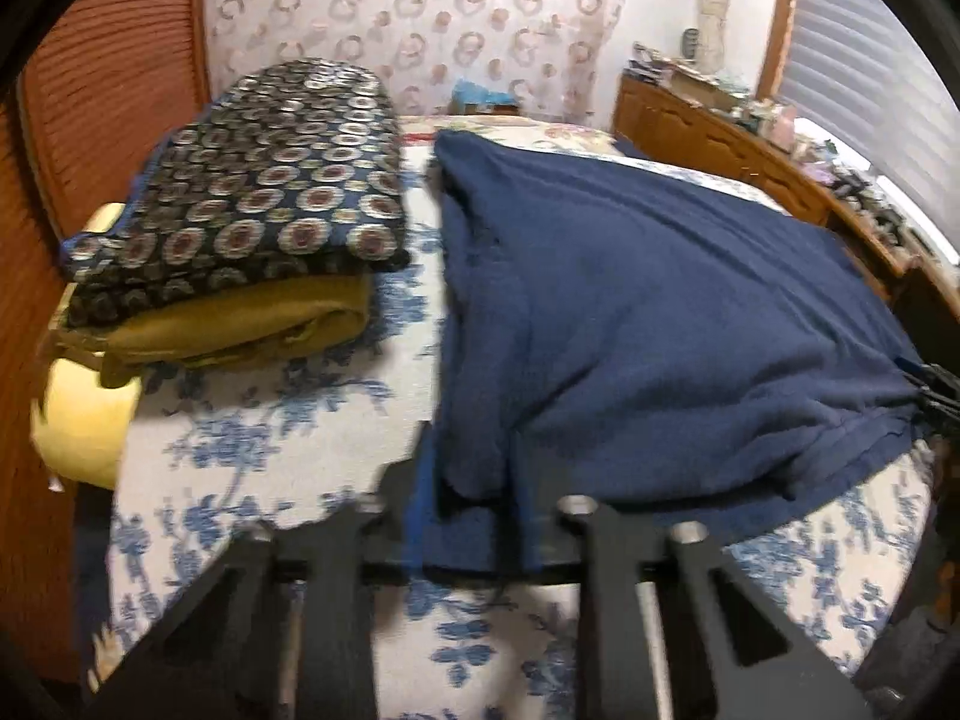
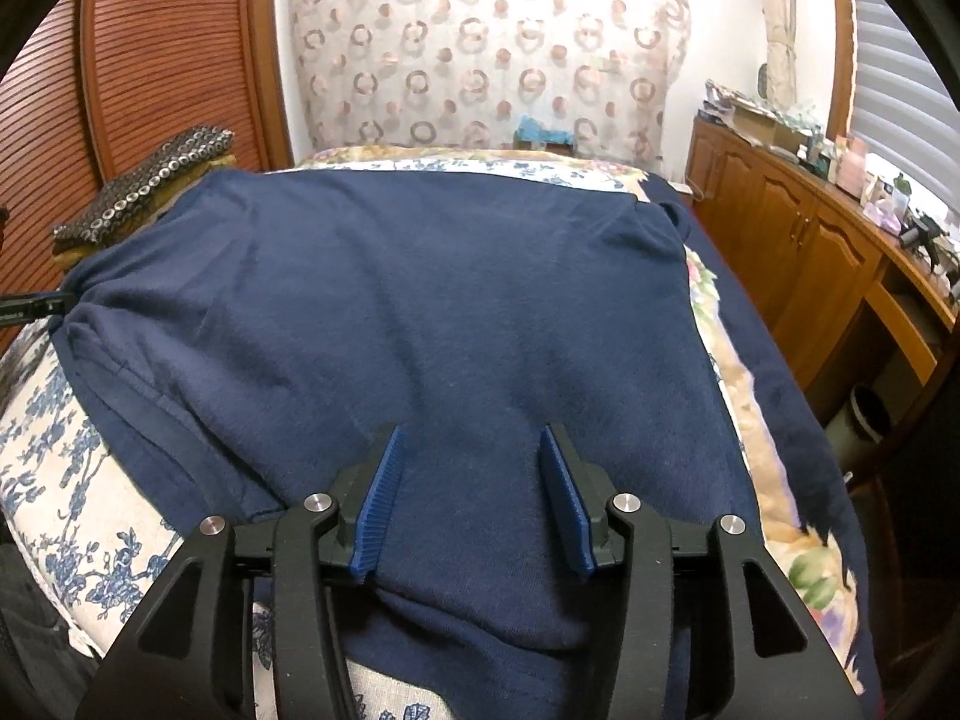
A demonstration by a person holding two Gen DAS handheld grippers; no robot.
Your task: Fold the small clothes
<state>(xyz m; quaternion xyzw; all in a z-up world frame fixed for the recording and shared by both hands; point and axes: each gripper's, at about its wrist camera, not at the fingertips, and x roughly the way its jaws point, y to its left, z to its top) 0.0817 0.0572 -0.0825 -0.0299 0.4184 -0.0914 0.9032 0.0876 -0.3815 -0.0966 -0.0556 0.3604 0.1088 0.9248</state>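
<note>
A navy garment (image 1: 660,300) lies spread on the blue-flowered bedspread (image 1: 270,432). At the bottom of the left wrist view, my left gripper (image 1: 471,510) is shut on the garment's near edge, and the cloth drapes over its blurred fingers. In the right wrist view the same navy garment (image 2: 420,300) fills the middle. My right gripper (image 2: 469,432) stands open over its near hem, blue pads (image 2: 378,498) apart, with cloth lying between them but not pinched. The left gripper (image 2: 36,306) shows at the left edge, holding a corner pulled taut. The right gripper (image 1: 942,390) shows at the garment's right corner.
A folded stack sits at the left: a dark ring-patterned cloth (image 1: 252,192) on a mustard one (image 1: 240,324), with a yellow pillow (image 1: 84,420) beside it. A cluttered wooden cabinet (image 2: 810,252) runs along the right. Louvred wooden doors (image 2: 150,60) stand at the left.
</note>
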